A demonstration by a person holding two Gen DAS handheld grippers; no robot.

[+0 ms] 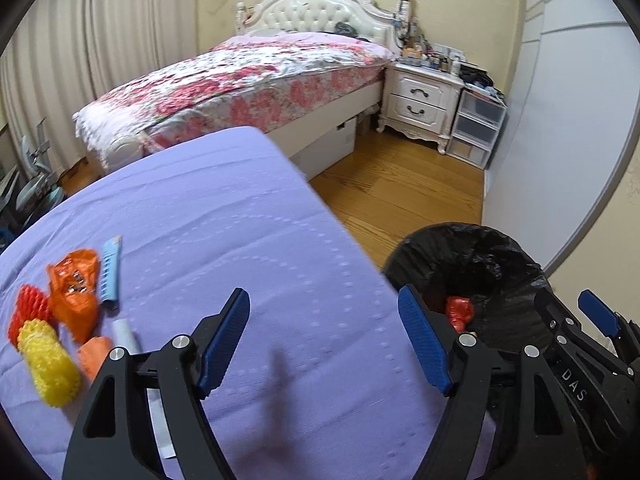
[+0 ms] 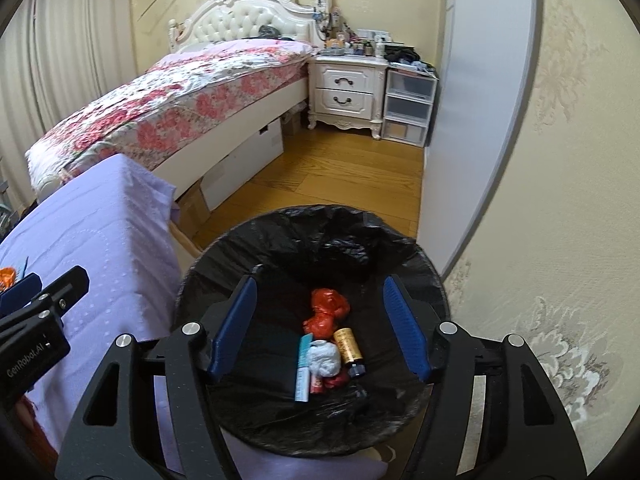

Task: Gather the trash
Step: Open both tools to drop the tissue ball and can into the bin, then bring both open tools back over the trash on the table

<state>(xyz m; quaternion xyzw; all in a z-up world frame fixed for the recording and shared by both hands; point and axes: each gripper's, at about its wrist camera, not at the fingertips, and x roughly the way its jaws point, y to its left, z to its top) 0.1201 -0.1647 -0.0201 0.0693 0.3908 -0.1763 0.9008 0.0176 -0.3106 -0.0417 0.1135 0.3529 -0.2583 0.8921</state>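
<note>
The right gripper (image 2: 320, 328) hangs over the trash bin (image 2: 424, 272), its fingers (image 2: 236, 328) spread wide with nothing between them. In the left wrist view its body carries the letters "DAS". The left gripper (image 1: 324, 340) hovers above the purple-covered counter (image 1: 240, 220), its fingers (image 1: 224, 340) also spread wide and empty; on its side, seen from the right wrist, stands "GenRobot.AI".

The bin is lined with a black bag (image 2: 336, 236) and stands on the floor just beside the counter's edge. At its bottom lie a crumpled red plastic bag (image 2: 326, 308), a gold-labelled small bottle (image 2: 348, 346) (the label print is too small to read), a white crumpled wad (image 2: 326, 358) and a light blue tube (image 2: 304, 372), all close together and touching.

On the counter's left part, well apart from the bin, more trash lies in a cluster: an orange plastic bag (image 1: 74, 292), a red foam net (image 1: 26, 312), a yellow foam net (image 1: 50, 364), a light blue wrapper (image 1: 110, 272) and a white tube (image 1: 126, 332).
</note>
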